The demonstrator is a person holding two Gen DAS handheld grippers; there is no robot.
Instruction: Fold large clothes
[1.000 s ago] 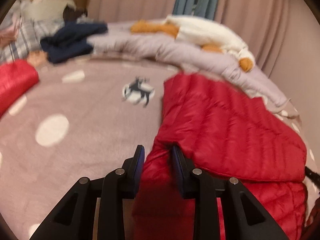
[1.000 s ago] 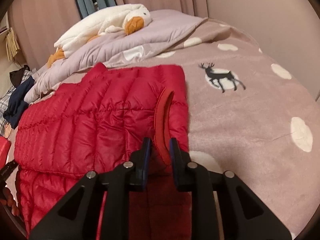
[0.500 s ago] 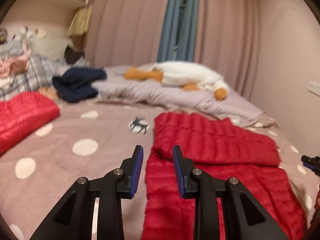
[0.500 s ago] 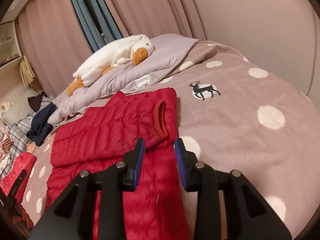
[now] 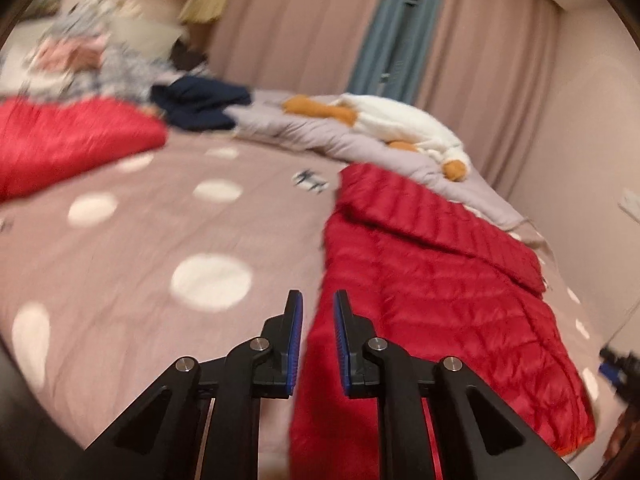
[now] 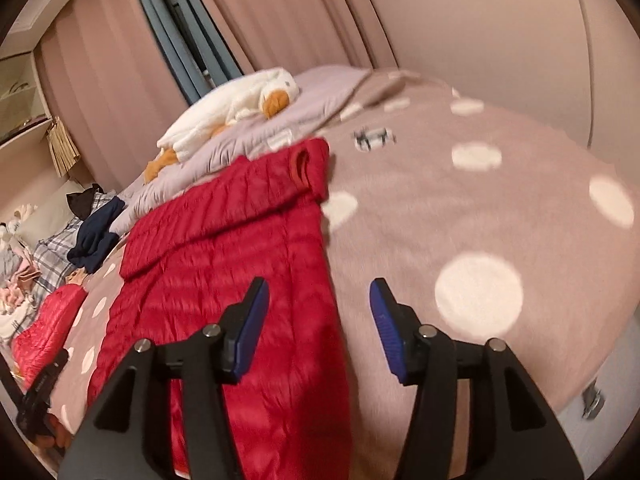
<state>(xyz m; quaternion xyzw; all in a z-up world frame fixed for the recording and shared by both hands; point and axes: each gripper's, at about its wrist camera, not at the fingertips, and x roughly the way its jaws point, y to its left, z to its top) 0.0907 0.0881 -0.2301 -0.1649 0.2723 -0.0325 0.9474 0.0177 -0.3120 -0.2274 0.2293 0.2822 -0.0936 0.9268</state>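
Left gripper (image 5: 318,308) jaws closing, empty; right gripper (image 6: 318,300) jaws opening, empty. Risk: puffy red jacket (image 6: 240,260) top fold at 12 o'clock springs open unheld.

The left gripper (image 5: 318,312) sits at the bottom middle of the frame — its jaws are closing with nothing between them. A red puffy jacket (image 5: 432,296) lies flat on the pink spotted blanket (image 5: 132,248) — right of middle. A white toy duck (image 5: 404,128) rests in the upper right.

No readable text, labels, brands or numbers in either view, bedspread (image 6: 500,208) at right of frame with only white dots and a small deer print (image 6: 374,137), blurred, no lettering on it
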